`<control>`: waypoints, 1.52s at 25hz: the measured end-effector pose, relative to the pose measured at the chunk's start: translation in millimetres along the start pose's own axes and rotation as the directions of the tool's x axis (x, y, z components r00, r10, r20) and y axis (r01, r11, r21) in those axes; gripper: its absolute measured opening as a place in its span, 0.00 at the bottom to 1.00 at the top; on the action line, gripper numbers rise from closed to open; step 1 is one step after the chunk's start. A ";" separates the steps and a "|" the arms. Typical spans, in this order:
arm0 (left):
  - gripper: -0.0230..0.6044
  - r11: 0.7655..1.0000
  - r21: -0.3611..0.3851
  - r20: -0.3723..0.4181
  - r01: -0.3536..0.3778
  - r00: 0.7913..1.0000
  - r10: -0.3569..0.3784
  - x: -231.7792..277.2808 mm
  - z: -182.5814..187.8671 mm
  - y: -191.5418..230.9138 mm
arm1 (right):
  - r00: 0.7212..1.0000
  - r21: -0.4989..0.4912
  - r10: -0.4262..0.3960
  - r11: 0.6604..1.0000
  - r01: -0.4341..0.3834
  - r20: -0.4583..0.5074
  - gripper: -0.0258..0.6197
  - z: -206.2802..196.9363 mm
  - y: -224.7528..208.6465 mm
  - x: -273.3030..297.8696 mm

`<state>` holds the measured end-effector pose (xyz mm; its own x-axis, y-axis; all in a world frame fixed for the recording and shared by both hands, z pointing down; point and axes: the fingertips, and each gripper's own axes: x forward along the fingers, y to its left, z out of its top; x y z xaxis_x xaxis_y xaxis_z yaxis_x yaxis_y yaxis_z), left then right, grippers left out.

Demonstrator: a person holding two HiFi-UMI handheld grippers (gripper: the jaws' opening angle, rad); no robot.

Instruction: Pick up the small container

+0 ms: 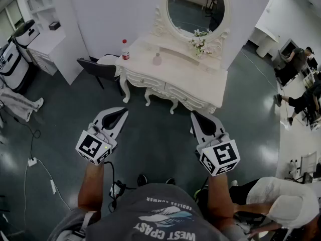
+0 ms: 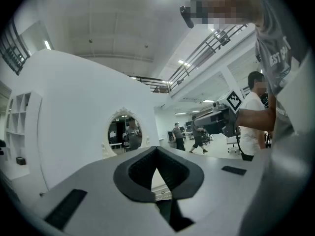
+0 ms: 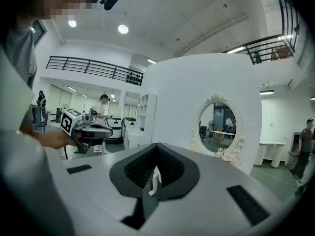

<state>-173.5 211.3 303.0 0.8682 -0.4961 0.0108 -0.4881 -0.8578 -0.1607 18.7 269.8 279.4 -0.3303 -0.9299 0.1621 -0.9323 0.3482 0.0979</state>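
The small container (image 1: 157, 59), a pale little bottle, stands on the white dressing table (image 1: 200, 84) under the oval mirror (image 1: 196, 8). It is far ahead of both grippers. My left gripper (image 1: 120, 113) and right gripper (image 1: 195, 115) hang side by side over the dark floor, short of the table. Both are shut with nothing between the jaws. The left gripper view shows its closed jaws (image 2: 157, 151) pointing at the mirror (image 2: 124, 133). In the right gripper view the closed jaws (image 3: 157, 147) face the same mirror (image 3: 218, 127).
A red-capped bottle (image 1: 125, 49) and flowers (image 1: 199, 43) also stand on the table. A dark chair (image 1: 98, 68) sits at its left end, with a white cabinet (image 1: 50, 46) beyond. People (image 1: 301, 59) are at the right, and a cable (image 1: 32, 159) lies on the floor at left.
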 end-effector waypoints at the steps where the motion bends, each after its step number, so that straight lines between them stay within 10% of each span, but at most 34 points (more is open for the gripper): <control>1: 0.06 1.000 -0.004 0.003 -0.002 1.000 0.002 -1.1 0.0 1.0 | 1.000 -0.001 0.000 1.000 0.000 -0.001 0.08 0.0 1.6 0.5; 21: 0.06 0.999 -0.021 0.021 0.038 0.999 -0.038 -15.6 -16.6 37.7 | 1.000 0.068 -0.012 0.998 0.010 0.025 0.08 2.5 29.8 37.4; 38: 0.06 0.996 -0.025 -0.065 -0.091 0.994 0.089 47.5 -38.3 78.9 | 0.994 0.108 0.103 0.989 -0.106 0.028 0.08 -18.4 -51.7 123.9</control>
<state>-174.2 114.9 328.6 0.8137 -0.5781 0.0606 -0.5670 -0.8124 -0.1362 28.6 138.7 312.5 -0.4286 -0.8920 0.1437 -0.9027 0.4295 -0.0265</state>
